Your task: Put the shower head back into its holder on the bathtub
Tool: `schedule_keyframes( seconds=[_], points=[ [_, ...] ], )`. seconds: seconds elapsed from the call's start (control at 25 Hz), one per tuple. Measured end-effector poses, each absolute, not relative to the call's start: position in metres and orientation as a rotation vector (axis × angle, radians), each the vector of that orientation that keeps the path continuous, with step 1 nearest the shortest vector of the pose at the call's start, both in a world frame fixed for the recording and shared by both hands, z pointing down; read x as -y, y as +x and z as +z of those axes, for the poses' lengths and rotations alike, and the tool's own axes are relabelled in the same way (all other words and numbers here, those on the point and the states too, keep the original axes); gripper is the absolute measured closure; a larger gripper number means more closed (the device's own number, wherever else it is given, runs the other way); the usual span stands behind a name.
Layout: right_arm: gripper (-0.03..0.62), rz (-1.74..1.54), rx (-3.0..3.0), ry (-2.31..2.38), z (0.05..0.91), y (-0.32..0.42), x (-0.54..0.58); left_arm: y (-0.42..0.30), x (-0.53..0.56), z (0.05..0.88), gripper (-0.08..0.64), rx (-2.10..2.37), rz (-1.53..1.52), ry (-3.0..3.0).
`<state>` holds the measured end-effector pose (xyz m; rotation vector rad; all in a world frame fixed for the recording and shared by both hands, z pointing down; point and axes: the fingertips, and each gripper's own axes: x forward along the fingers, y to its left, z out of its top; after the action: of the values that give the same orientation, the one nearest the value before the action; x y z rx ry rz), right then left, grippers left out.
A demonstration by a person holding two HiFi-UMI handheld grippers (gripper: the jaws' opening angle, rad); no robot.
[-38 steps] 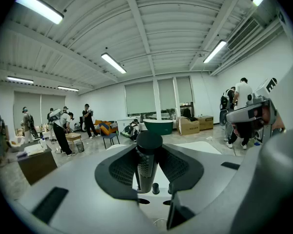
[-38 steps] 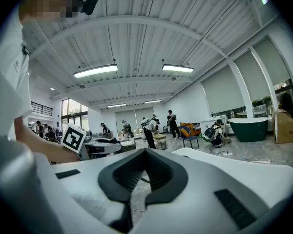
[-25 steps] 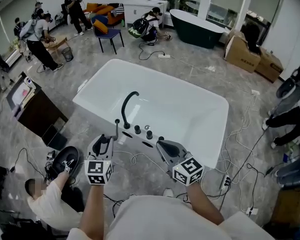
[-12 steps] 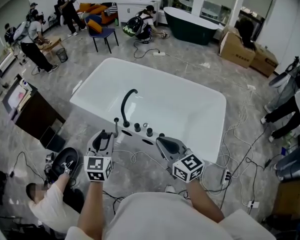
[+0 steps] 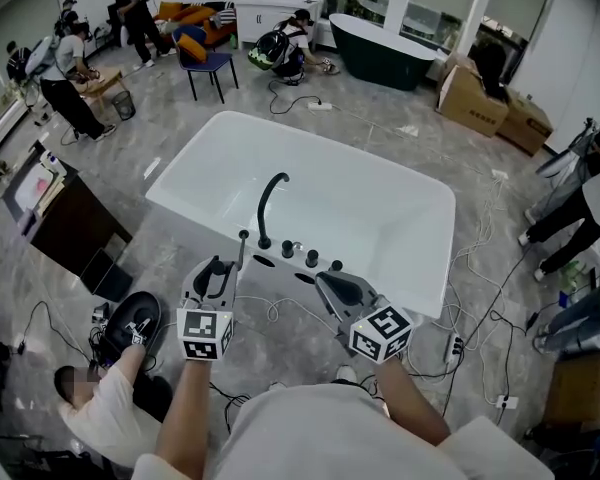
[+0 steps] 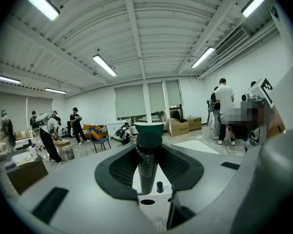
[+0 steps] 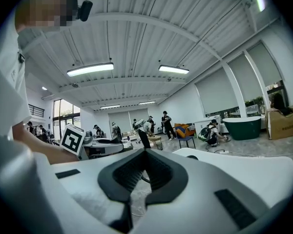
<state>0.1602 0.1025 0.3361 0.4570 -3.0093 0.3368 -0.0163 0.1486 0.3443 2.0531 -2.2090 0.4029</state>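
The white bathtub (image 5: 380, 218) lies ahead, with a black arched faucet (image 5: 269, 206) and a row of black knobs (image 5: 300, 254) on its near rim. My left gripper (image 5: 218, 271) is shut on the black shower head (image 6: 147, 161). The shower head stands upright between the pads, its top (image 5: 243, 236) just short of the rim. Below it in the left gripper view are a dark oval holder hole (image 6: 147, 202) and one knob (image 6: 159, 186). A pale hose (image 5: 272, 313) trails over the floor. My right gripper (image 5: 336, 286) is shut and holds nothing, to the right before the rim.
A person crouches at lower left (image 5: 95, 403) beside a round black device (image 5: 130, 323). A dark cabinet (image 5: 65, 223) stands left of the tub. Cables and a power strip (image 5: 453, 348) lie on the floor at right. Behind are a dark green tub (image 5: 390, 53), boxes (image 5: 490, 103) and several people.
Both grippers have moved forward toward the tub's near rim, and the faucet and knobs now sit closer. The left gripper still holds the shower head.
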Motion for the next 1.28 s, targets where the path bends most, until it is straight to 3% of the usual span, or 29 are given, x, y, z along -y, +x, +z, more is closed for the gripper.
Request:
schedule_keyframes(
  seconds=[0.72,1.28],
  points=[
    [0.577,0.348,2.961,0.466,0.348,0.118,-0.152,-0.038,-0.170,0.350,0.420,2.127,0.410,2.153],
    [0.577,0.447,2.952,0.390,0.379,0.051,-0.089,-0.062,-0.133,0.339,0.420,2.111,0.378,2.179]
  ],
)
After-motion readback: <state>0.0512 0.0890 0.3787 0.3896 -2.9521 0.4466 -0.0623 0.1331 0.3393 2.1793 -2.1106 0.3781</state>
